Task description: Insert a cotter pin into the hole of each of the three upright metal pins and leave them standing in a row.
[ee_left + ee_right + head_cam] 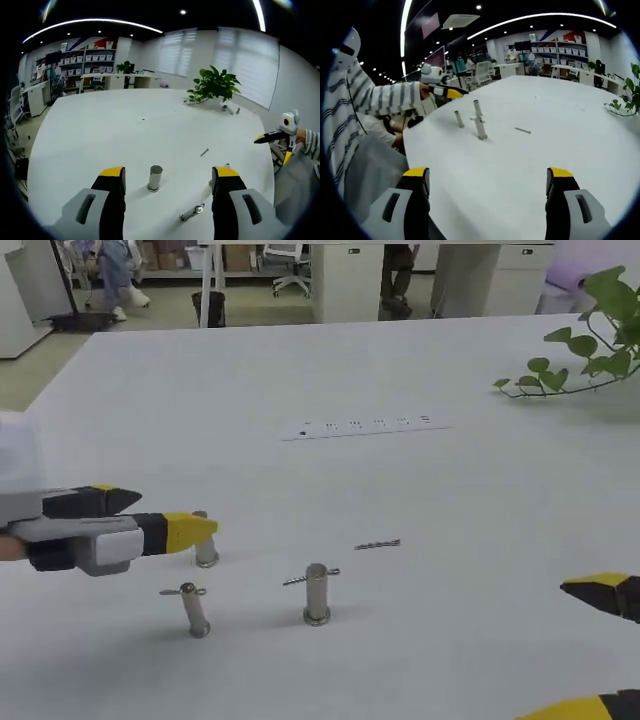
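Here the left gripper (178,515), fingers apart, flanks a pin (155,178); right gripper (489,173) gapes too.

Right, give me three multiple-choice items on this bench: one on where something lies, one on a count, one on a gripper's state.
1. Where is the loose cotter pin?
A. in a gripper's jaws
B. flat on the table, apart from the metal pins
C. under the plant

2. How many metal pins are on the table?
A. two
B. three
C. five

3. The left gripper is:
A. open
B. shut on a metal pin
C. shut on the cotter pin

Answers: 1 B, it lies alone on bare table; 2 B, the head view shows three; 3 A, its jaws stand wide apart in the left gripper view.
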The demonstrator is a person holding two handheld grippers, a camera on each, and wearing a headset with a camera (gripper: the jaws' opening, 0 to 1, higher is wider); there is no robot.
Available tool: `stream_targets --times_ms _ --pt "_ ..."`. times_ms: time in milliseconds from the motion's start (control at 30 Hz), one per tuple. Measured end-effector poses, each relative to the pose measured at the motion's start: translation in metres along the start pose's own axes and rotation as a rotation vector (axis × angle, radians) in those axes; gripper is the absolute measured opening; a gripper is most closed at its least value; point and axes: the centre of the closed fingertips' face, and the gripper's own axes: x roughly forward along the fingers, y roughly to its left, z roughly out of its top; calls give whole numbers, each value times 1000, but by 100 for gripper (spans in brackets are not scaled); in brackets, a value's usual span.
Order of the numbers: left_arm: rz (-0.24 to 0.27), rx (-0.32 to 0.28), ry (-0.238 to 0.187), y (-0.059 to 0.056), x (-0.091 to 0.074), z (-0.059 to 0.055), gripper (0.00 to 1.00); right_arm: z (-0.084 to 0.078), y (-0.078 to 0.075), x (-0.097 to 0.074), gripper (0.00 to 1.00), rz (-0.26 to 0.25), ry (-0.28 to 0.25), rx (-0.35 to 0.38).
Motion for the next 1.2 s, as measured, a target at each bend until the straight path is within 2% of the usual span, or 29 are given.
stream_targets --times_ms 167,300,433,567,800,933,1200 --pt "8 15 26 5 12 -5 66 -2 0 0 97 6 12 1" --pt "19 34 69 12 19 -10 63 -2 -1 1 97 8 9 9" --pt "27 43 92 16 25 -15 60 -4 -3 1 97 8 11 11" --pt "16 44 125 16 31 -23 59 -4 -4 0 97 5 7 17" --pt "30 53 142 20 39 -28 57 -5 -1 -1 97 10 0 24" --pt "48 70 159 24 42 -32 50 -5 -1 -1 95 1 -3 22" --pt "50 82 191 25 45 -40 40 -6 -1 -2 95 -1 -11 32"
